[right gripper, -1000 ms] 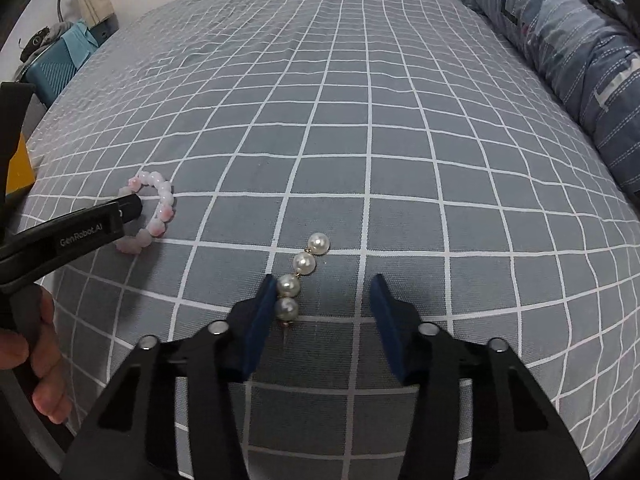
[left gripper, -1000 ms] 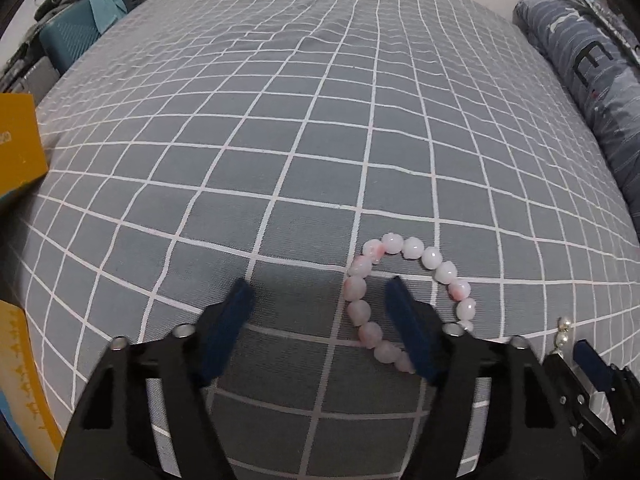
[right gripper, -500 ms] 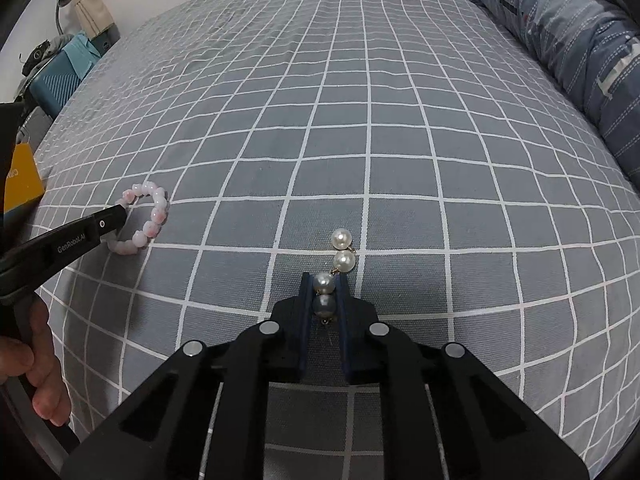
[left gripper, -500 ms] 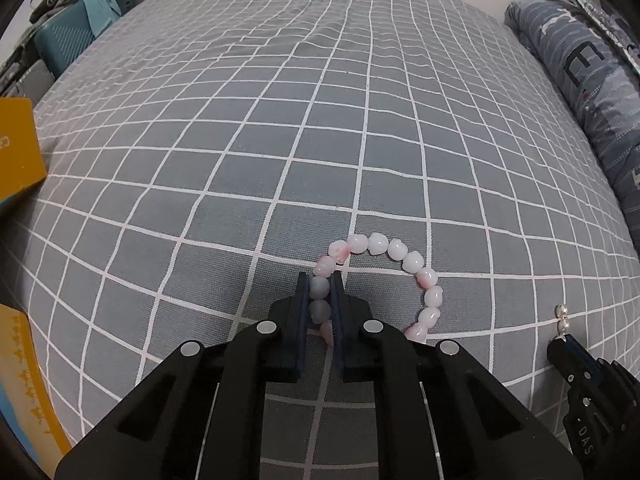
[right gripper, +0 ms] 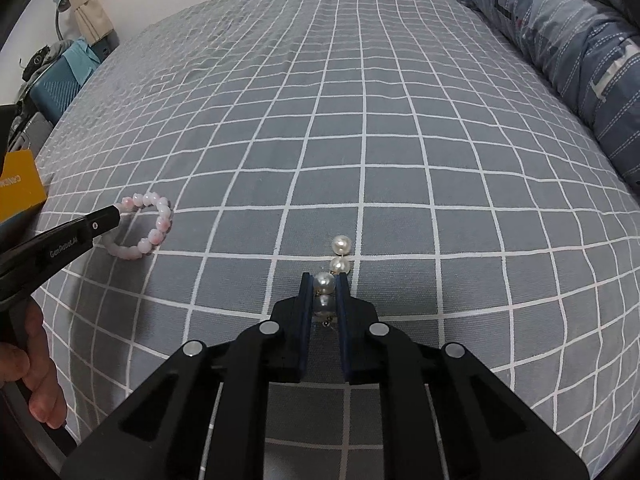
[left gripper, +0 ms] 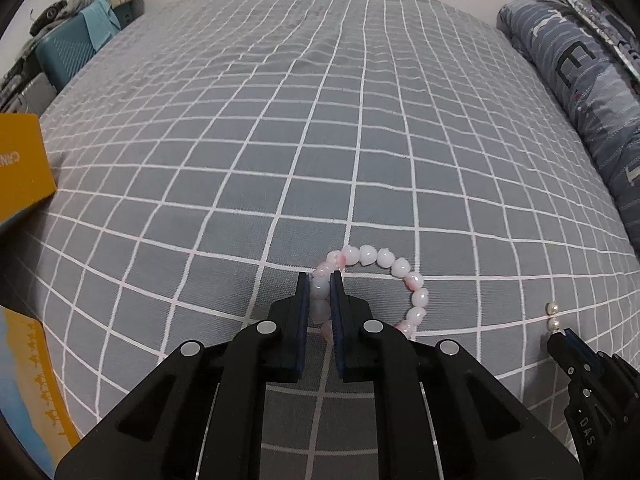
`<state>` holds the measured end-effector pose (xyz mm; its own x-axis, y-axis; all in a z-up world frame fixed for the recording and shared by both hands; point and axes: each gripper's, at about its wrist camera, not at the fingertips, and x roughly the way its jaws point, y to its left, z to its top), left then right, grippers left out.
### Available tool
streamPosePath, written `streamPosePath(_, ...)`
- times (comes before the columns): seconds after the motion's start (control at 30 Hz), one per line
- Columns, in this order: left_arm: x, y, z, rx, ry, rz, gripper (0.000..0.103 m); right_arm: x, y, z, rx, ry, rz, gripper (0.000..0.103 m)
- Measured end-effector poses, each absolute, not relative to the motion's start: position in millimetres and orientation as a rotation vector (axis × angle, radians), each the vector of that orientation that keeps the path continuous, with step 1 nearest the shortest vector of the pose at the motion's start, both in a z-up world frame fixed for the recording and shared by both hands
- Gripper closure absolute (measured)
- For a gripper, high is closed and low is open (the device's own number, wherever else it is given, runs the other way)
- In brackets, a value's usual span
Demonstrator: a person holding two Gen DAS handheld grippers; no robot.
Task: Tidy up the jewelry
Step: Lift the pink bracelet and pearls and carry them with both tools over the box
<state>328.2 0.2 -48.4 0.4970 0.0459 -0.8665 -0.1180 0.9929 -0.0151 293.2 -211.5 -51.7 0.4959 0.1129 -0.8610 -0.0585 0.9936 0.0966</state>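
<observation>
Clamping pink bead bracelet point(left gripper: 376, 276) in left gripper point(left gripper: 319, 286) jaws, pearl strand point(right gripper: 334, 276) in right gripper point(right gripper: 324, 288) jaws.

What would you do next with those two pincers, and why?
Probably lift both a little. The left gripper is closed on the pink bead bracelet, the right gripper on the string of white pearls, and both pieces trail on the grey checked bedspread. An orange box lies to the left.
</observation>
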Motion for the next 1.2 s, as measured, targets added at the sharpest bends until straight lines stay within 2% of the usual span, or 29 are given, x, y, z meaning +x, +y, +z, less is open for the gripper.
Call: streamPosePath(1.2, 240, -6, 52, -0.035, 0.924, 0.006, 0.093, 232, -178, 43, 0.009, 0.924, 0.096, 0.092)
